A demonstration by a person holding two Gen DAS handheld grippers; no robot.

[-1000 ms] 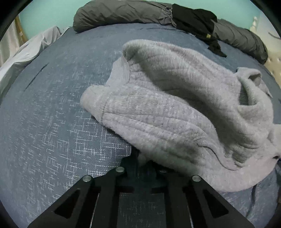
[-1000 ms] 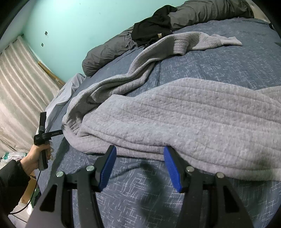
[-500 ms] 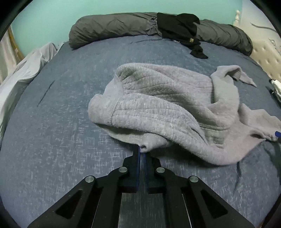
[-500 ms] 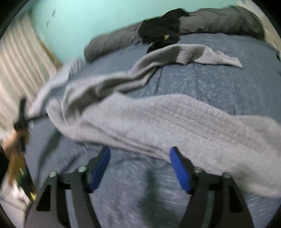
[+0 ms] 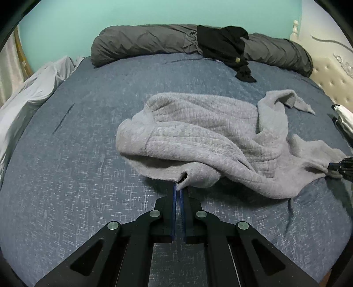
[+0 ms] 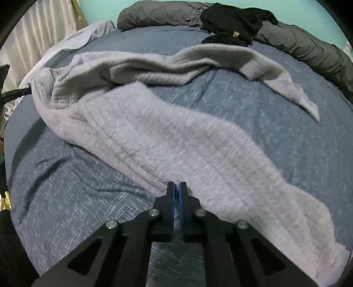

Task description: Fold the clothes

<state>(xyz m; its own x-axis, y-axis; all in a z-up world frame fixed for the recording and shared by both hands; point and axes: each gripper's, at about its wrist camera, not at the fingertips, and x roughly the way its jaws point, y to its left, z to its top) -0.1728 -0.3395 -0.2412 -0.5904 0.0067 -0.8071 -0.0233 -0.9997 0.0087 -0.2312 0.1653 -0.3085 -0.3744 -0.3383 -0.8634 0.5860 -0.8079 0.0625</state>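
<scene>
Left hand-held gripper (image 5: 179, 189) pinching grey sweater (image 5: 198, 134) edge, right hand-held gripper (image 6: 177, 187) just clamped

Black hand-held gripper (image 5: 179, 187), blue pads, silver screws

Grey ribbed-knit sweater (image 5: 198, 132) on blue white-flecked bedspread (image 5: 66, 176); dark grey bolster (image 5: 141, 42), black garment (image 5: 222, 44), teal wall (image 5: 154, 13) along frame top
</scene>
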